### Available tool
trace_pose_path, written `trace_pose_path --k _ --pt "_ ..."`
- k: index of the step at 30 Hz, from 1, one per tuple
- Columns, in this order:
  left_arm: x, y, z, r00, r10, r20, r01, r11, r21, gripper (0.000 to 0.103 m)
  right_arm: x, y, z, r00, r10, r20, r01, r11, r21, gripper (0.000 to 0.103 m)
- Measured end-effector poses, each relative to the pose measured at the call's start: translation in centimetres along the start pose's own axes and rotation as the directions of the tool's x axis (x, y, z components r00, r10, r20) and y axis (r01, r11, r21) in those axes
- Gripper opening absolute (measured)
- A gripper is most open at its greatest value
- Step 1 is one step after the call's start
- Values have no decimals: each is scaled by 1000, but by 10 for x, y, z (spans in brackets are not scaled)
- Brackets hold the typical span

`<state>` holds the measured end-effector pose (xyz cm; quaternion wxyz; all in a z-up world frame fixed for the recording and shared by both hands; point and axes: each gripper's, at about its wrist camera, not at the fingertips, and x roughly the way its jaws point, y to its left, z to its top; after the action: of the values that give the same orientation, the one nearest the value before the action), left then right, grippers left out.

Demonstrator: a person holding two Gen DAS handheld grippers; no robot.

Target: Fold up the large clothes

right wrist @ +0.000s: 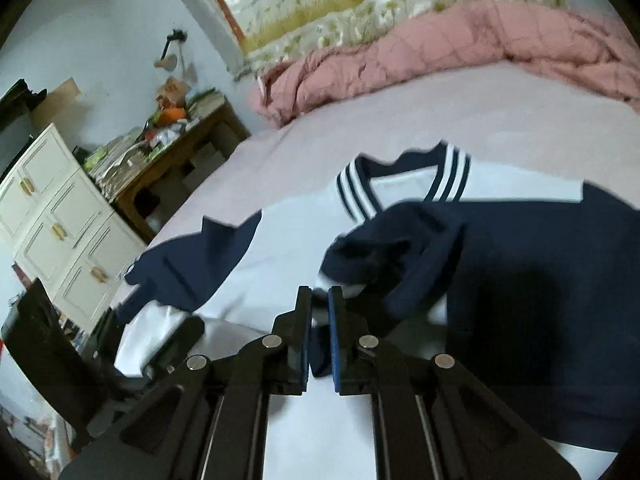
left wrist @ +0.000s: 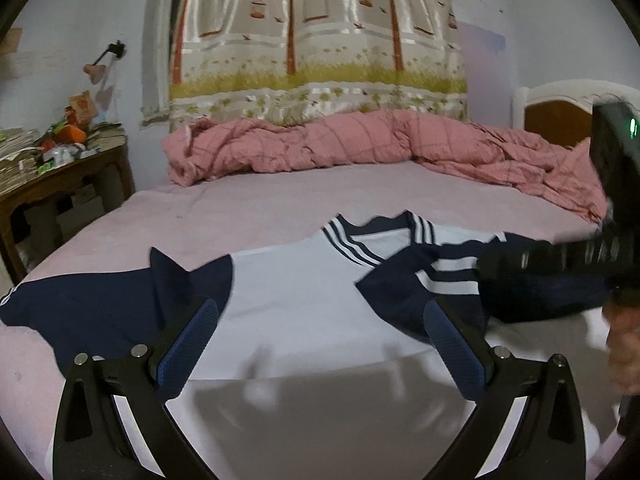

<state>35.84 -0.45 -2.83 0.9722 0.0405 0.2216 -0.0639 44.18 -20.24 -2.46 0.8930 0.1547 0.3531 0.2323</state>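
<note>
Large white jersey top with navy sleeves and a navy-and-white striped V collar [left wrist: 304, 292] lies spread front-up on the pink-sheeted bed [left wrist: 240, 204], collar toward the far side, hem toward the near edge. Crumpled pink checked quilt [left wrist: 360, 144] piled along the far side of the bed, well apart from the garment. Cluttered wooden side table [left wrist: 60, 176] at the far left, off the bed.

Right sleeve [right wrist: 420, 248]: navy, striped cuff, drawn across the chest toward the middle, bunched and lifted off the white body. Right gripper [right wrist: 320, 304] jaws nearly closed, pinching a fold of this sleeve's navy fabric between the blue pads [right wrist: 334, 344]. Frame is motion-blurred here, so how deep the bite goes is unclear.

Left sleeve [left wrist: 100, 312]: flat, stretched out to the left, with a small peaked ridge near the shoulder seam. Left gripper [left wrist: 320, 320] hovers low over the white torso, jaws spread wide, nothing between them.

Judgement: the right sleeve fold-in is under way; the left sleeve is not yet folded.

Risks from here:
- Grip looks shallow, near the pad tips; the slick knit could slip out mid-carry and the sleeve would drop in a heap.
- Sleeve is bunched rather than taut; laid down like this it would trap creases under later folds.
- Pulling further could drag the right shoulder and skew the collar, since nothing pins the body.
- The two grippers are near each other over the chest; a collision is possible if the left one closes in.
</note>
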Motion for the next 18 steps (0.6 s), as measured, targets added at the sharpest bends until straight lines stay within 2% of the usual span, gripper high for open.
trace_pose_path --k 3,4,7,9,10,13,14,15,16,18 --pt "3 -6 -2 998 -53 -28 54 999 8 103 -26 -4 3 998 -8 67 8 1000 8 27" --pt "3 -9 -3 997 -70 -34 71 997 15 103 -39 -4 4 995 -25 96 25 1000 10 28" --pt "2 -23 -1 988 -144 -50 147 988 52 103 -71 -10 20 972 -164 167 163 986 24 28" --pt "3 -38 6 980 -187 -68 192 979 66 103 -94 -20 30 937 -285 201 280 959 53 28" --pt "9 -48 12 975 -202 -94 209 975 70 103 -102 -25 31 925 -310 218 304 951 64 28" --pt "35 -78 32 969 -150 -198 168 983 77 103 -127 -38 36 870 -420 260 409 907 95 28" --pt "44 -85 37 963 -154 -220 173 982 69 103 -134 -43 37 855 -445 266 433 895 106 28" --pt "54 -92 41 957 -142 -253 165 984 70 98 -139 -47 38 851 -453 265 439 891 115 28" --pt "62 -96 44 953 -124 -276 149 986 71 84 -145 -52 39 855 -449 260 431 893 127 28" --pt "74 -99 45 950 -106 -293 130 989 65 76 -150 -61 40 866 -437 243 415 899 140 28"
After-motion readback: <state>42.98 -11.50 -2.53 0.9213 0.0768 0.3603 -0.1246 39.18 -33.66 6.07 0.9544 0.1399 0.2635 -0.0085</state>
